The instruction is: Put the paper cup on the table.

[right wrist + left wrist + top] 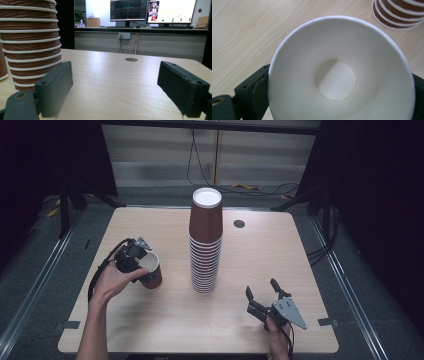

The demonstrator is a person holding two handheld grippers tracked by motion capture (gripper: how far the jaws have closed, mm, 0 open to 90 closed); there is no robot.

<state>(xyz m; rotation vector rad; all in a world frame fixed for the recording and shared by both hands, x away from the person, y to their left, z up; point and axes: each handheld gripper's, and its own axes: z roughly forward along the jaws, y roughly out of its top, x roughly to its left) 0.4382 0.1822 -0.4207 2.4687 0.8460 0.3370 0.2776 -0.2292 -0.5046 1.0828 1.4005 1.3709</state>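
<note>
A brown paper cup (151, 273) with a white inside stands upright on the wooden table (165, 320) at the left. My left gripper (134, 256) reaches over it from the left. In the left gripper view I look down into the cup (337, 75); its rim is round and undented, with one black jaw on each side of it, standing wide. A tall stack of upturned brown cups (205, 245) rises mid-table, also seen as stack (30, 42) and stack (398, 13). My right gripper (262, 291) rests low at the front right, open with nothing between its fingers (53, 87).
A round cable hole (239, 224) lies in the table behind the stack. Cables run on the floor beyond the far edge. Monitors (152, 11) stand on a desk far behind. Bare tabletop lies between the stack and my right gripper.
</note>
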